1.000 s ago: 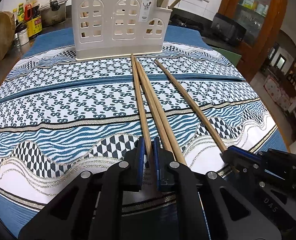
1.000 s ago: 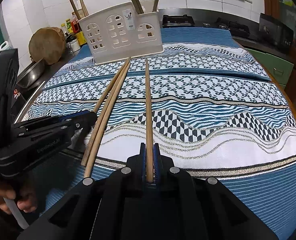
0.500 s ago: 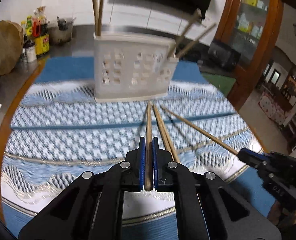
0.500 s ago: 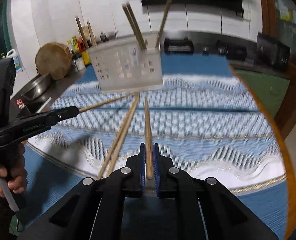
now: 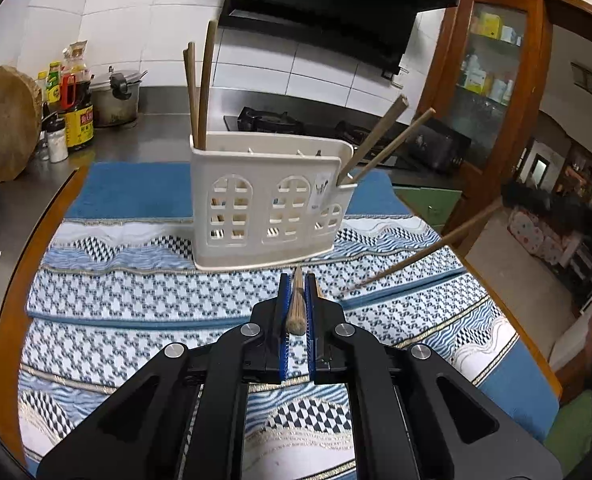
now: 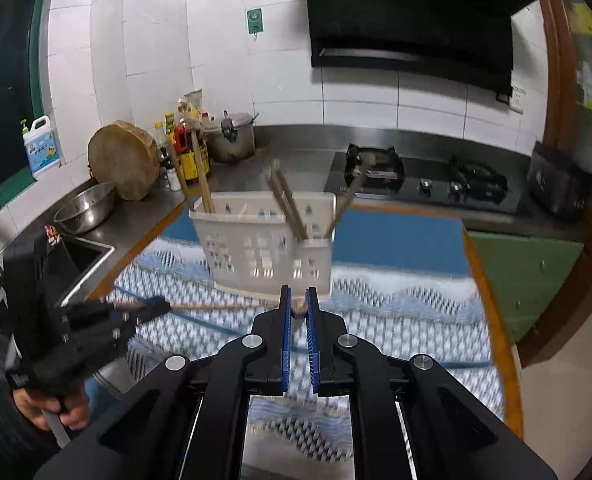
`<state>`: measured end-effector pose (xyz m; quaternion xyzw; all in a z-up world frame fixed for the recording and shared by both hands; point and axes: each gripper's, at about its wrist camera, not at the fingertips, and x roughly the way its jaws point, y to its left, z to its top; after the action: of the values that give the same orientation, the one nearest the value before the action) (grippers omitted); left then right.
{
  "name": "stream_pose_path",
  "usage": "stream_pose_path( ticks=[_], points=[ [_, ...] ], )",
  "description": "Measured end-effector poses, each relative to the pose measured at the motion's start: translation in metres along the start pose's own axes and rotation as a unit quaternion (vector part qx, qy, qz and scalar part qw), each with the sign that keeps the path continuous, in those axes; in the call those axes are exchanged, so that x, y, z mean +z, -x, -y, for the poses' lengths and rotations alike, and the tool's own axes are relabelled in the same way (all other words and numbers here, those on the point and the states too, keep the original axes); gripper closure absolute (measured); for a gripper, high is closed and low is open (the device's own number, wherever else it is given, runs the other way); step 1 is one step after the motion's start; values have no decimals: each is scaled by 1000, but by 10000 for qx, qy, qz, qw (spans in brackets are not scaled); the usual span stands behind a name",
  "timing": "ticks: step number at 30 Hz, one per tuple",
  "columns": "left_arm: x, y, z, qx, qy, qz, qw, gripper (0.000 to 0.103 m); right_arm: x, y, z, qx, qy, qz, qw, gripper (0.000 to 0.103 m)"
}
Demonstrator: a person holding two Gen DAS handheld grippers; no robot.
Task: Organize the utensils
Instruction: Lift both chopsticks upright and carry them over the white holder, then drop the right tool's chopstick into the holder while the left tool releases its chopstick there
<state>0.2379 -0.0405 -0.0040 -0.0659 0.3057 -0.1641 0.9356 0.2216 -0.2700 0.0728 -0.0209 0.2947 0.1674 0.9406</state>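
A cream plastic utensil holder (image 5: 267, 208) stands at the back of the patterned cloth and also shows in the right wrist view (image 6: 263, 248). Several wooden chopsticks stand in it. My left gripper (image 5: 296, 300) is shut on a wooden chopstick (image 5: 296, 304), lifted above the cloth and pointing at the holder. My right gripper (image 6: 298, 312) is shut on another chopstick (image 6: 298, 308), seen end-on. That chopstick crosses the right of the left wrist view (image 5: 424, 252). A further chopstick (image 5: 319, 290) lies on the cloth beside my left fingers.
A blue and white patterned cloth (image 5: 135, 308) covers the round table. Behind it a counter holds a wooden chopping block (image 5: 3, 124), sauce bottles (image 5: 75, 108), a pot (image 5: 115, 96) and a gas hob (image 6: 428, 184). A steel bowl (image 6: 85, 212) sits by the sink.
Both grippers have lifted their chopsticks off the cloth and tilted up, so the holder and kitchen wall now fill the views. Both have moved closer to the holder.
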Motion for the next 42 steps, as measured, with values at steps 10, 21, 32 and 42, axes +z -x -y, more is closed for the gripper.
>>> stream_pose_path(
  ticks=[10,21,32,42],
  points=[
    [35,3,-1,-67,-150,55,9998,98,99,6,5,-203,216,418,9987,96],
    [73,25,-1,-108,-318,367,9988,98,137,-40,6,-345,242,260,9988,96],
    [140,60,3,107,-479,1174,9919,98,112,-80,4,-280,282,-86,9992,93],
    [193,55,4,471,-439,1747,9825,98,93,-54,6,-291,416,215,9985,78]
  ],
)
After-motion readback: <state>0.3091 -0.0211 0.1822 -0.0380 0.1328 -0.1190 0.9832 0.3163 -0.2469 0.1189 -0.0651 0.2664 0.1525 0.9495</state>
